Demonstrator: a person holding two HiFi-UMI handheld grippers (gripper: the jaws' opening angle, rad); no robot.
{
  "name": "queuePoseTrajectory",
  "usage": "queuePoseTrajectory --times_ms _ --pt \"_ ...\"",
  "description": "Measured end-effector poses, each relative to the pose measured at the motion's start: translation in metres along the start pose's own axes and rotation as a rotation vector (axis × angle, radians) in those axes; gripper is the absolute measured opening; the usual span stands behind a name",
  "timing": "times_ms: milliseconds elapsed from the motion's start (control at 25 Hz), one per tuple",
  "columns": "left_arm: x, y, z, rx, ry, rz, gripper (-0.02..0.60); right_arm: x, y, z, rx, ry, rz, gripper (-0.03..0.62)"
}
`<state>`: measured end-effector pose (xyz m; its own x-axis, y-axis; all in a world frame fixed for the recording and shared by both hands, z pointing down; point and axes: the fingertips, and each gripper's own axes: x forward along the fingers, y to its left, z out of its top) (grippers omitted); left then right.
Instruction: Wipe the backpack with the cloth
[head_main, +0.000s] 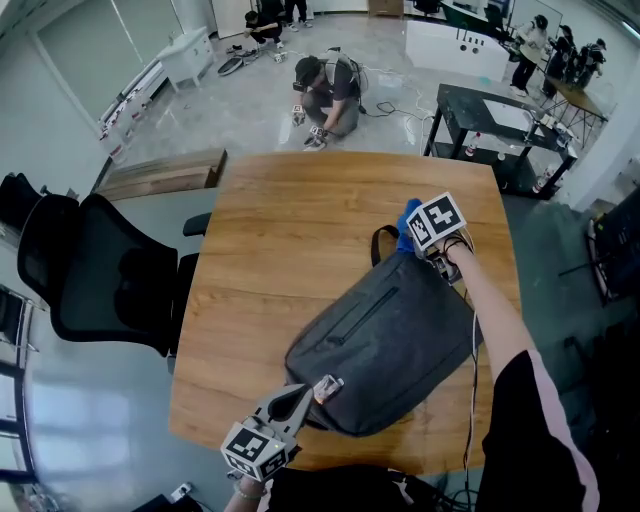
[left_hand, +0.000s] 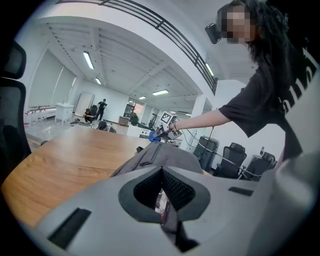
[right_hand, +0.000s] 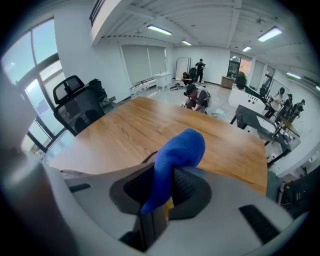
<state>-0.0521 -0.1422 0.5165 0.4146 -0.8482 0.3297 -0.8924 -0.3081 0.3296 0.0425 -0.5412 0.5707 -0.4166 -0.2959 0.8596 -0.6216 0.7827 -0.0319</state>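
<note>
A dark grey backpack lies flat on the wooden table, zipper side up, its carry loop toward the far end. My right gripper is at that far end, shut on a blue cloth. In the right gripper view the cloth bulges up out of the shut jaws. My left gripper is at the backpack's near left corner, jaws closed on its fabric edge. In the left gripper view the backpack stretches away from the left gripper toward the right gripper.
A black office chair stands against the table's left side. Beyond the far edge a person crouches on the floor, and a black desk stands at the back right. A cable runs along my right arm.
</note>
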Motion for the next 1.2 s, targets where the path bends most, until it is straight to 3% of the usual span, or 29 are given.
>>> queuePoseTrajectory --times_ms 120,360,840,1200 --pt "0.004 -0.004 0.002 0.012 0.007 -0.008 -0.003 -0.002 -0.020 -0.013 0.042 0.014 -0.026 0.078" --pt "0.009 -0.012 -0.002 0.021 -0.006 -0.016 -0.003 -0.007 -0.028 -0.055 0.153 0.017 0.055 0.078" --pt "0.012 -0.026 -0.002 0.045 0.002 -0.042 -0.003 -0.050 -0.054 -0.180 0.382 0.025 0.119 0.078" --pt "0.020 -0.053 -0.003 0.062 -0.002 -0.091 -0.003 -0.095 -0.061 -0.274 0.588 -0.041 0.136 0.078"
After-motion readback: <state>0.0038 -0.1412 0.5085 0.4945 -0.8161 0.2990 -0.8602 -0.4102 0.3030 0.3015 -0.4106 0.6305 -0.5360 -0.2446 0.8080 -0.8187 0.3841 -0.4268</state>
